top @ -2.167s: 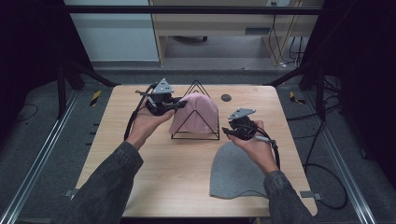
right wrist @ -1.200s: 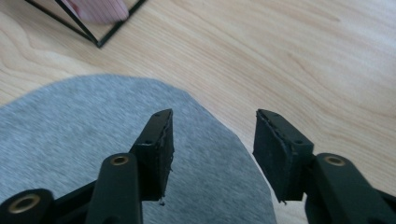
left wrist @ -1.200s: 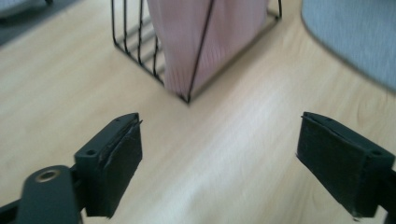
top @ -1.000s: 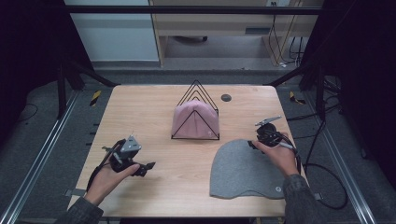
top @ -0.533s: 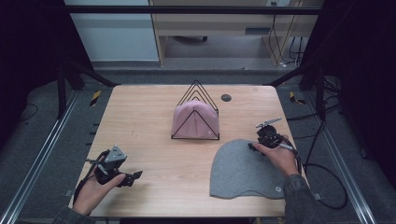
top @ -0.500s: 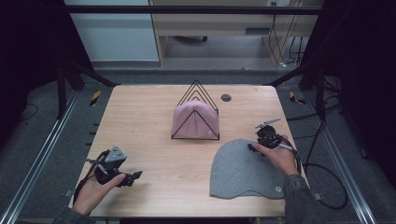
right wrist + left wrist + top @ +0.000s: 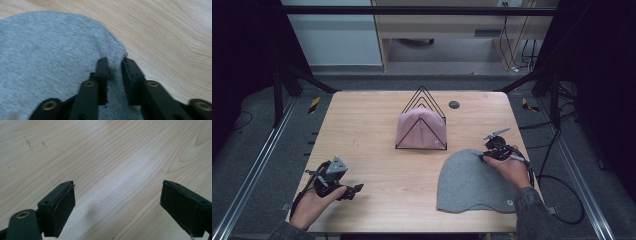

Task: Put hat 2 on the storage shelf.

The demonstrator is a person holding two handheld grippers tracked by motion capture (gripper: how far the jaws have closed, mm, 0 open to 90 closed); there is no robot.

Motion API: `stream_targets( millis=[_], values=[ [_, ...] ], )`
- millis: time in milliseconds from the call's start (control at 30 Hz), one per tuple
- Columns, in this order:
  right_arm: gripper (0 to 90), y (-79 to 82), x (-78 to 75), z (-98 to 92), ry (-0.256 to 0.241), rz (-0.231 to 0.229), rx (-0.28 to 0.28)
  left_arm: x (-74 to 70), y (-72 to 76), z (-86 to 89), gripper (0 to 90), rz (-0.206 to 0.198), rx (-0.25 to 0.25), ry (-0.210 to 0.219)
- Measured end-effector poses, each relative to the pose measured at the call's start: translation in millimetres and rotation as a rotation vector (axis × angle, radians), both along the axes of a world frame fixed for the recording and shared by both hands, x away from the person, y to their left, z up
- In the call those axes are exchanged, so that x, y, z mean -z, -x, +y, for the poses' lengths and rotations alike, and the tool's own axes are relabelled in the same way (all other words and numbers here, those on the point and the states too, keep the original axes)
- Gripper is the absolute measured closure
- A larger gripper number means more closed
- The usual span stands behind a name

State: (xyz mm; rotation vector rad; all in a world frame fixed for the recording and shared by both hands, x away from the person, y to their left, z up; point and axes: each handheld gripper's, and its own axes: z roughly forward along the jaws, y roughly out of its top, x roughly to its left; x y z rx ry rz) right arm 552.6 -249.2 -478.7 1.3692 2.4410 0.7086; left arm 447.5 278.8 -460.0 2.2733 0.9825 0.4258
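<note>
Right gripper view shows the right gripper [image 7: 115, 65] nearly closed, pinching a fold at the edge of the grey hat [image 7: 50, 52], which lies flat on the desk [image 7: 362, 125]. Left of the hat, the left gripper [image 7: 117, 205] hovers wide open, holding nothing. Behind the hat stands a wire rack [image 7: 424, 95] with a pink hat [image 7: 421, 131].

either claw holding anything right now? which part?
The right claw is shut on the grey hat, pinching a fold of cloth at its top edge. The left claw is open over bare table, holding nothing.

My left gripper [image 7: 354, 189] is pulling back from the pink cap, while my right gripper's [image 7: 115, 65] fingers are pinching the flat grey knitted cap's [image 7: 472, 182] edge.
</note>
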Motion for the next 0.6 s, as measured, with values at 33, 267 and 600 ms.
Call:
stream_targets(
  millis=[33,267,600],
  values=[
    [82.3,1.8,0.7,-0.6,-0.02,0.001,-0.008,0.8,-0.4,0.3,12.1,0.006,0.0,0.0],
    [85.4,10.4,-1.9,-2.6,-0.063,-0.027,-0.006,4.6,-1.3,-0.9,10.8,0.029,0.014,-0.011],
    [85.7,51.6,-62.8,13.9,-0.169,-0.222,-0.134,7.1,-3.1,-2.2,8.6,0.043,0.02,-0.001]
  ],
)
